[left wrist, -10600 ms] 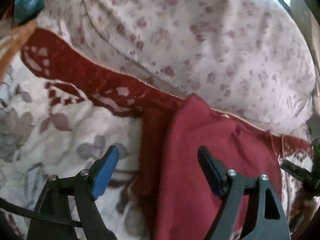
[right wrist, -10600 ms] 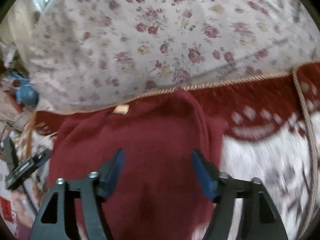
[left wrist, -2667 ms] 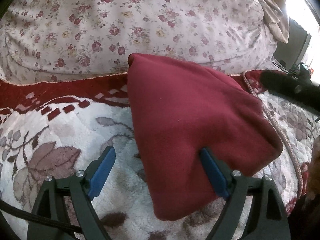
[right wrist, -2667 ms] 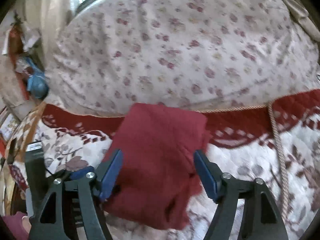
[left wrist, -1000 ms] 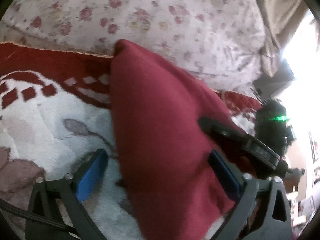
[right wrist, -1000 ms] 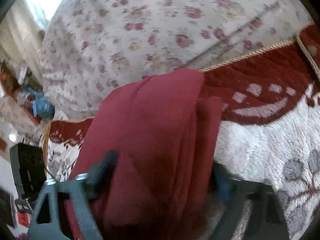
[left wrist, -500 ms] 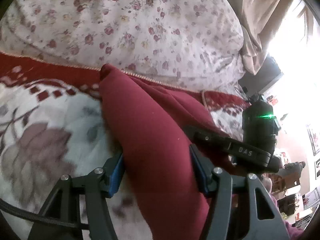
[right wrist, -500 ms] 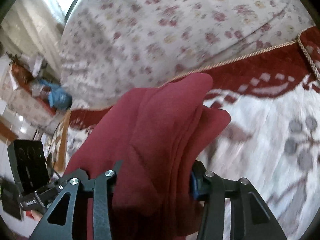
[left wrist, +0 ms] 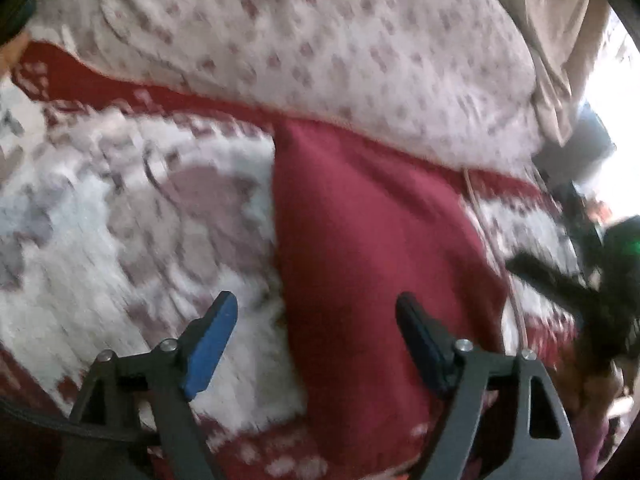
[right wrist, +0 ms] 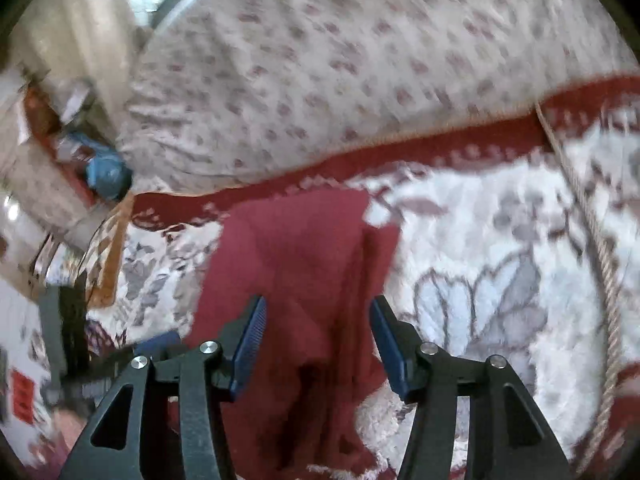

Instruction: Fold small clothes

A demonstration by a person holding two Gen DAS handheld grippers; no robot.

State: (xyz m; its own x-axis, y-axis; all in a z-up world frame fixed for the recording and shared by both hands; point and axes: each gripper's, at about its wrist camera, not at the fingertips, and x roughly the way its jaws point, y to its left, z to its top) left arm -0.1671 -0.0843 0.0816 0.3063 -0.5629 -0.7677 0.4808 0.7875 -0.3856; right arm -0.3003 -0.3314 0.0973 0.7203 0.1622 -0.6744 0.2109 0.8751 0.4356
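Folded dark-red fleece garment [left wrist: 380,248] lies on the white plush blanket w/ grey floral print & red border [left wrist: 132,232], its far end near the pale floral-print cushion [left wrist: 320,48]. Left gripper [left wrist: 316,316] wide open, nothing held; its right finger is over the cloth, left finger over blanket. Right gripper [right wrist: 316,328] part-open, straddling the layered edge [right wrist: 360,280]; can't tell if pads touch. Risk, imo: lifting away w/ a pad snagging the stacked layers could drag the fold open, esp. on the soft, uneven blanket.
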